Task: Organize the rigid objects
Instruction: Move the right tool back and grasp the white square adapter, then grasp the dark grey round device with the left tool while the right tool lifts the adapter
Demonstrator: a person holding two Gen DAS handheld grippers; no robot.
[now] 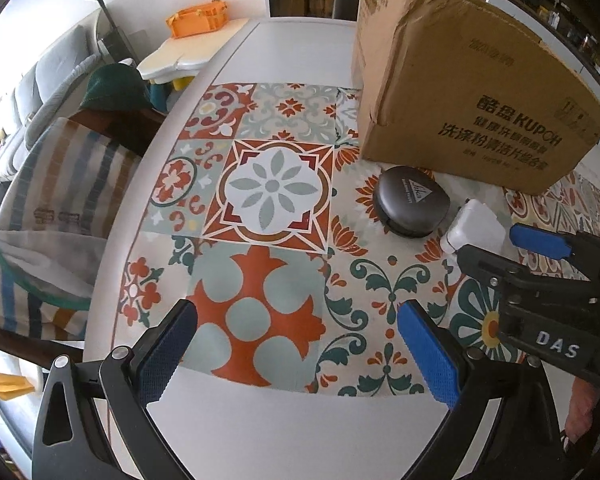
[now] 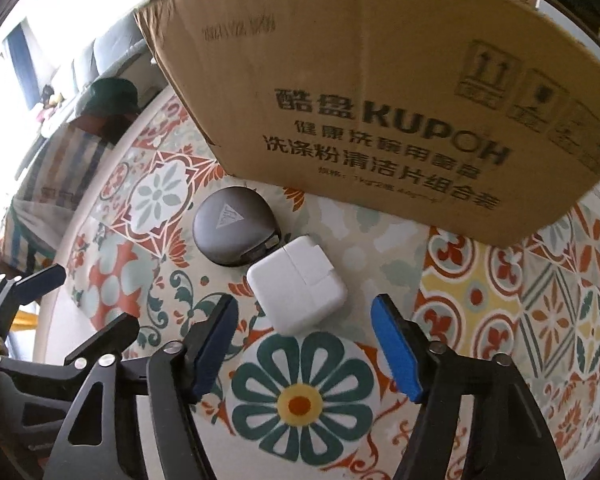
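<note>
A white square charger block (image 2: 298, 289) lies on the patterned mat, touching a round dark grey case (image 2: 235, 231) behind it. Both sit just in front of a large cardboard box (image 2: 380, 100). My right gripper (image 2: 304, 316) hovers over the mat with its jaws open; the charger lies just beyond the blue fingertips and no pad touches it. My left gripper (image 1: 296, 320) is open above the mat's near left part with nothing between its fingers. In the left wrist view the case (image 1: 412, 206), the charger (image 1: 474, 226) and the right gripper (image 1: 496, 246) appear at the right.
The patterned mat (image 1: 268, 184) covers a white table (image 1: 300, 40). A striped bag (image 1: 48, 208) hangs off the table's left edge beside a dark green hat (image 1: 114, 88). An orange crate (image 1: 198, 20) rests on a small side table far behind.
</note>
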